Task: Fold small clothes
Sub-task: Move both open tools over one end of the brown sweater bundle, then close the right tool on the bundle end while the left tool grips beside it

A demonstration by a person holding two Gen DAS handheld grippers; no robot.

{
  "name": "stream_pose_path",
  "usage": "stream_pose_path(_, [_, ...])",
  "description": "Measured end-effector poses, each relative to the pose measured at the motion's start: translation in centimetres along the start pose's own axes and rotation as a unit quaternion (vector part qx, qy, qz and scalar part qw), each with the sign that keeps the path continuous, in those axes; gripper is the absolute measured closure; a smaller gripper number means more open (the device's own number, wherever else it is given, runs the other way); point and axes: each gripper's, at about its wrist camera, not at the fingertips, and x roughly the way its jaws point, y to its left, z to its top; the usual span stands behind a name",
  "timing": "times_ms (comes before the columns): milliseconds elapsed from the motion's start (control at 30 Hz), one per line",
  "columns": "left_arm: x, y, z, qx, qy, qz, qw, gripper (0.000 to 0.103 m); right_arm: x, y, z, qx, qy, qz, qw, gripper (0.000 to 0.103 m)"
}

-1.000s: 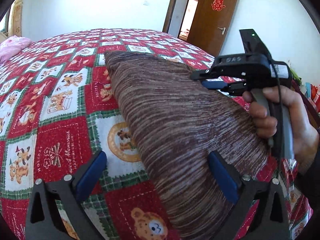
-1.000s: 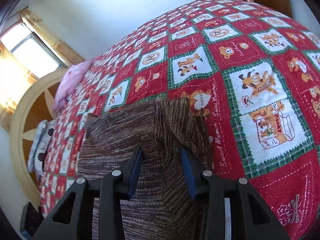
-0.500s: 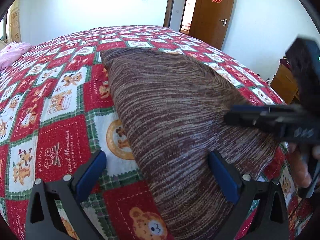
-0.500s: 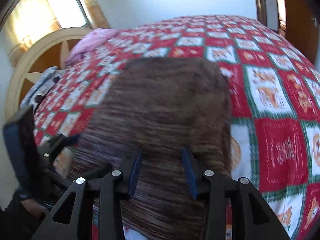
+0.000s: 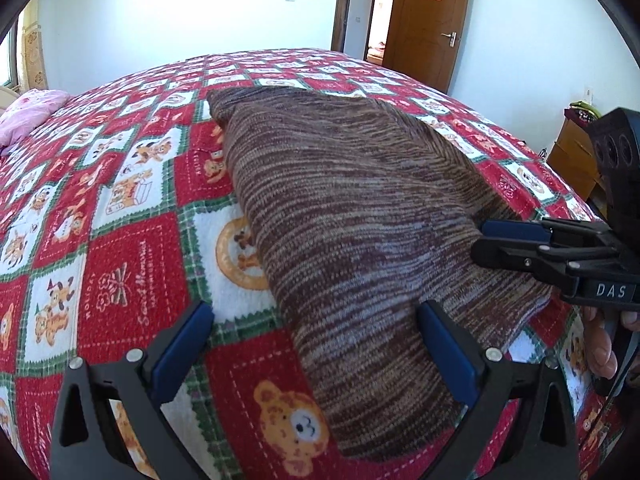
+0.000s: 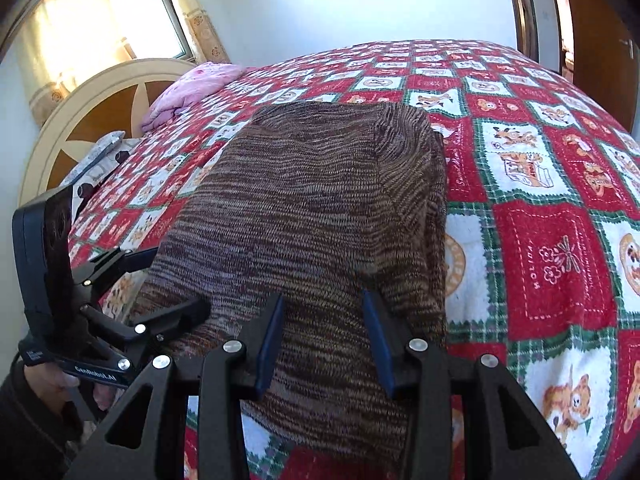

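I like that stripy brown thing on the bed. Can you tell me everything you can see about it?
The brown sweater is a fuzzy-looking knit with thin streaks of dark brown, tan and pale grey. It lies folded into a long strip, mostly flat, on the red teddy-bear bedspread. Its far end looks narrower and rounded. The left gripper and right gripper both stand open at its near end; whether their pads touch it I cannot tell.

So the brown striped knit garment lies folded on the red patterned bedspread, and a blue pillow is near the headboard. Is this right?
Not quite: the pillow near the headboard is pink, not blue, as the right wrist view shows. The brown striped knit garment does lie folded on the red patterned bedspread.
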Motion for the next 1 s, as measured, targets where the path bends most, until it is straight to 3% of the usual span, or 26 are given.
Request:
stream_pose_path(233, [0.1, 0.2, 0.1, -0.005, 0.003, -0.006, 1.0000, 0.000, -1.1, -0.2, 0.1, -0.028, 0.016, 0.009, 0.999, 0.060])
stream_pose_path(400, [0.2, 0.1, 0.6, -0.007, 0.013, -0.004, 0.9999, 0.000, -3.3, -2.0, 0.3, 0.015, -0.014, 0.032, 0.999, 0.055])
stream_pose_path(533, [0.5, 0.3, 1.8, -0.015, 0.026, -0.009, 0.9995, 0.000, -3.6, -4.6, 2.3, 0.060, -0.050, 0.009, 0.997, 0.033])
stream_pose_path(567, [0.5, 0.5, 2.1, -0.021, 0.024, -0.014, 0.9994, 0.000, -3.5, -5.1, 2.8, 0.071, -0.056, 0.010, 0.996, 0.033])
stream_pose_path(700, [1.6, 0.8, 2.7, -0.028, 0.032, -0.020, 0.9989, 0.000, -1.9, -8.4, 5.4, 0.133, -0.064, 0.033, 0.988, 0.033])
stream_pose_path(1000, [1.5, 1.0, 2.1, -0.028, 0.014, -0.030, 0.9991, 0.000, 3.2, -11.6, 9.1, 0.190, -0.034, 0.089, 0.977, 0.033])
